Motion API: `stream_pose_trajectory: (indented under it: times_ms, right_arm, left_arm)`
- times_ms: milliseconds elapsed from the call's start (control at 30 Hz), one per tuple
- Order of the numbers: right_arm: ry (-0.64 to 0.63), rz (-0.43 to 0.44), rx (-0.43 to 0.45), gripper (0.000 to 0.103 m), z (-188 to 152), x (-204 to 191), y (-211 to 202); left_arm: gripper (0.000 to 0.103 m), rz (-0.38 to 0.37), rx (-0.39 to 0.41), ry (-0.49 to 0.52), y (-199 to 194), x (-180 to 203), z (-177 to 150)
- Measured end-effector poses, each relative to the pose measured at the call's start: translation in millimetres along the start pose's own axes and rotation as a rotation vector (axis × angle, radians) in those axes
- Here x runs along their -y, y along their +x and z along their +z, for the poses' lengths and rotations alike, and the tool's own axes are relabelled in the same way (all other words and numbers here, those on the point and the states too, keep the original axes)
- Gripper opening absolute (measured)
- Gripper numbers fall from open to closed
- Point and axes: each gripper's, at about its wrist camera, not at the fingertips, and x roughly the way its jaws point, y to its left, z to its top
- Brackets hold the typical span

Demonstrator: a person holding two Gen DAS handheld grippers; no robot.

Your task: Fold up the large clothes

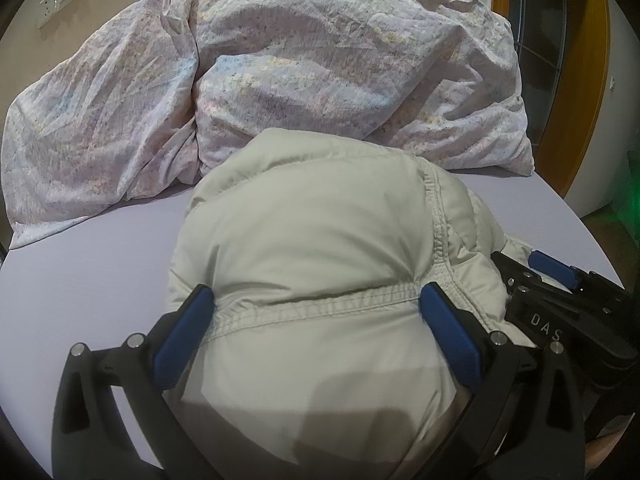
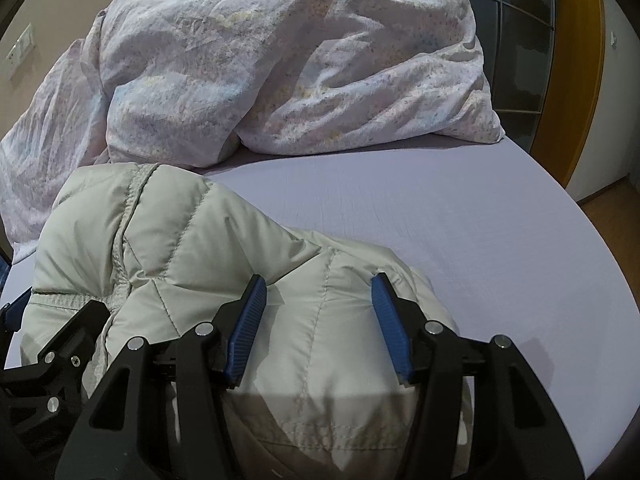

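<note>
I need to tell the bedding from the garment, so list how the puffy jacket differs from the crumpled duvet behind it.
The jacket is plain pale beige; the duvet has a faint pastel print on a pinkish ground. The jacket has stitched quilt lines and gathered seams; the duvet shows only creases. The jacket lies bunched at the near edge between both grippers' blue pads; the duvet is heaped further back, untouched. Both are soft, puffy and rest on the same lilac sheet.

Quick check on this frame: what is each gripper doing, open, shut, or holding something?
Left gripper: jaws wide, pads pressed against the sides of the puffy jacket, gripping it.
Right gripper: jaws apart, pads pressed into a jacket fold, gripping it.
</note>
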Motion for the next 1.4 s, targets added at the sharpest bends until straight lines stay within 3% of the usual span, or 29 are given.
stream_pose_trajectory:
  times_ms: [1133,1300,1400]
  right_arm:
    - [0.007,-0.010,0.027,0.057,-3.4,-1.9,-1.7]
    - [-0.002,-0.003,-0.022,0.058,5.1,-2.4,-2.3]
    - [0.016,0.058,-0.098,0.064,16.9,6.0,-7.8]
  left_arm:
    - [0.101,-0.003,0.041,-0.013,2.9,3.0,-3.3]
    - [0.101,-0.008,0.014,-0.014,-0.1,3.2,1.6]
    - [0.101,-0.063,-0.031,-0.026,-9.2,-7.9,10.4]
